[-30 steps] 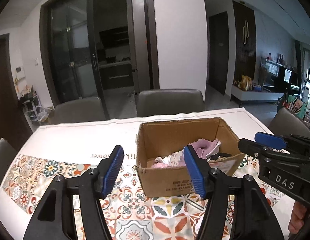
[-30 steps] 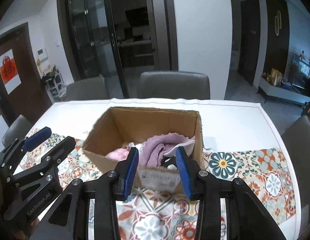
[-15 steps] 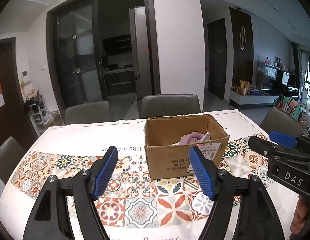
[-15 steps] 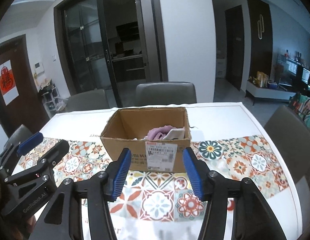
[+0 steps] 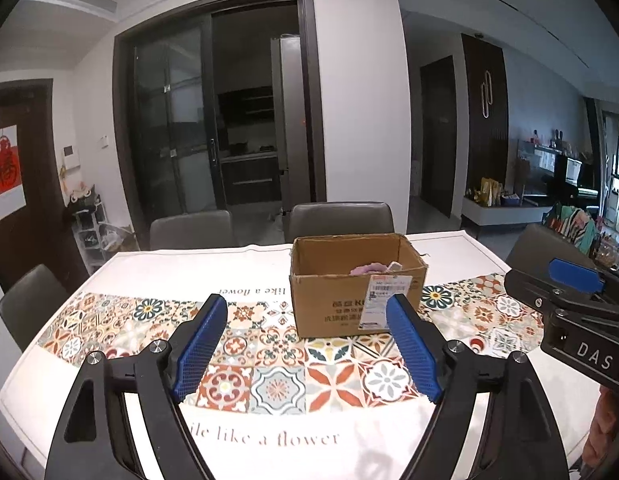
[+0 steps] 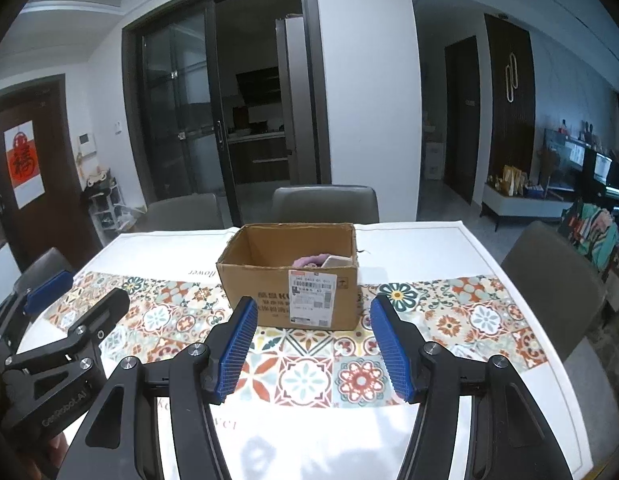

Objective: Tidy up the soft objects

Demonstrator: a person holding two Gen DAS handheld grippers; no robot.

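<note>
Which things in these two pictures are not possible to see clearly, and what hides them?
- Contents of the cardboard box: both views show only a purple cloth and a pale item above the front wall; the rest is hidden.
- Shipping label text: too small to read.
- Left gripper and right gripper: jaws opening, nothing between them; handles cut off by the bottom edge.
- Tablecloth lettering: partly covered by the right gripper in its view.

Dining table (image 5: 449, 244), white top under a printed cloth.
Tablecloth (image 5: 277, 392): band of floral tiles, script lettering along both edges. One open cardboard box (image 5: 333, 312) stands on the tile band, shipping label facing the cameras.
</note>
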